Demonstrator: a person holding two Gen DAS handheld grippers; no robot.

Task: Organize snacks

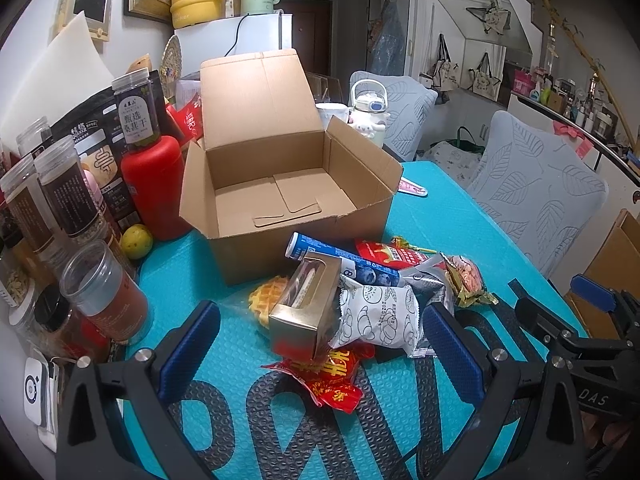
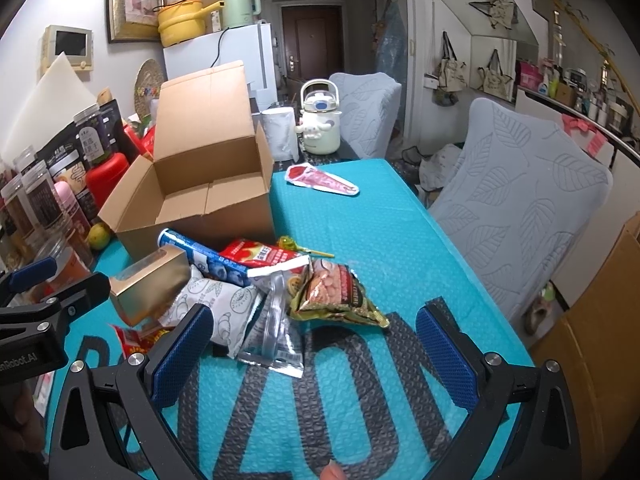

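Not yet started: snack pile (image 1: 360,296) lying on near table (image 1: 460,216), just before empty cardboard box (image 1: 280,184). Left gripper (image 1: 320,344) and right gripper (image 2: 316,352) both spread wide, holding nothing. Next, probably: close on gold box (image 1: 304,312), lift into carton beyond.

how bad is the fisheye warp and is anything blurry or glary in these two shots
Left wrist view: strong barrel warp, dark corners, the jars at the left edge lean; the cardboard box and snack pile are sharp, with mild sheen on the gold box. Right wrist view: same warp, the chair bows outward; the clear wrapper glints and the gold box looks slightly smeared.
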